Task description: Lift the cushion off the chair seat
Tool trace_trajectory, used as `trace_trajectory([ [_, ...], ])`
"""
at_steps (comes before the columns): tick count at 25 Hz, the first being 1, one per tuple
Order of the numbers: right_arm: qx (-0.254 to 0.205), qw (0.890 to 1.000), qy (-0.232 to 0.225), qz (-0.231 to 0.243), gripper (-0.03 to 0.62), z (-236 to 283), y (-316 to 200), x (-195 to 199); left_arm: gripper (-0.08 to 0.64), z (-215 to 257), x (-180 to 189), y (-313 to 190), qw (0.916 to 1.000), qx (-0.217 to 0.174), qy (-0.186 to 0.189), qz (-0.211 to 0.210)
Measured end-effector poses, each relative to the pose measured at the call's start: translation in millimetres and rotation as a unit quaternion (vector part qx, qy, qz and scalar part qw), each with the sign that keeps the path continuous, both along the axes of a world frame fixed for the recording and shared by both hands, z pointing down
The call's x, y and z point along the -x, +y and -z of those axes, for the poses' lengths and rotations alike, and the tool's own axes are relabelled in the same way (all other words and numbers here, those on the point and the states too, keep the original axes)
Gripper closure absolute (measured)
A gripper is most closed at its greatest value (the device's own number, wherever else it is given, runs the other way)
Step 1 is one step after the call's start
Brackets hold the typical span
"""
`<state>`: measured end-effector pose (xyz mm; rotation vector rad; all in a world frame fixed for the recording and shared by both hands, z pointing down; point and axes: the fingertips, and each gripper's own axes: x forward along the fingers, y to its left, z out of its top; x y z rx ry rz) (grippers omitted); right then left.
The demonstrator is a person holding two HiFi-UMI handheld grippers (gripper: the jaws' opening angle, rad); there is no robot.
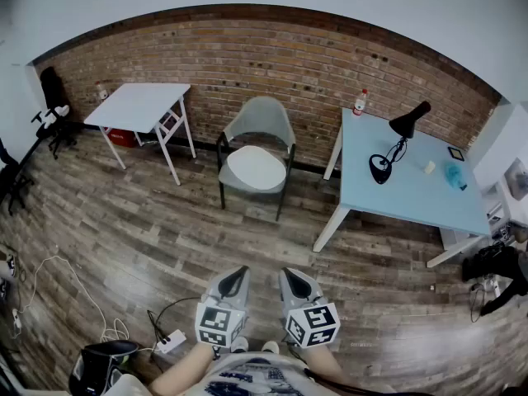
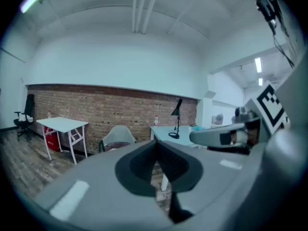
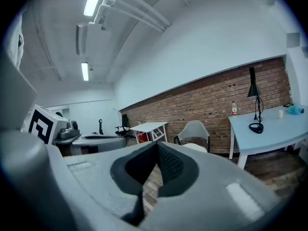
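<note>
Head view: the round white cushion (image 1: 256, 167) lies on the grey chair (image 1: 261, 119) seat, well ahead of the left gripper (image 1: 238, 272) and right gripper (image 1: 291, 273). Left gripper view: jaws together, nothing between, chair beyond the tips. Right gripper view: the 2 jaws meet, empty; cushion far ahead, slightly right.

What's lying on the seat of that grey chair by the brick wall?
A white oval cushion lies flat on the seat of the chair, covering most of it; only a grey rim shows. Anything beneath the cushion is hidden.
</note>
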<state>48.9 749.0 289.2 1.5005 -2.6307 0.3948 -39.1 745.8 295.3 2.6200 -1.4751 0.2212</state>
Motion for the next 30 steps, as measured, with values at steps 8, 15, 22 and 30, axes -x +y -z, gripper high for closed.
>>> trace_trajectory([
  [8,0.000,1.000,-0.001,0.019,0.595,5,15,-27,0.568,6,-34,9,0.9999,-0.006,-0.002,0.007],
  [15,0.001,1.000,-0.024,0.013,0.595,3,9,-59,0.569,2,-52,8,0.9997,-0.008,-0.007,0.020],
  [22,0.004,0.999,-0.030,0.031,0.594,0,-16,-55,0.569,-4,-50,-12,0.9994,-0.007,-0.018,0.027],
  [30,0.025,0.999,-0.019,0.028,0.594,-24,-88,-29,0.569,-23,-31,-91,0.9999,0.003,-0.010,0.009],
])
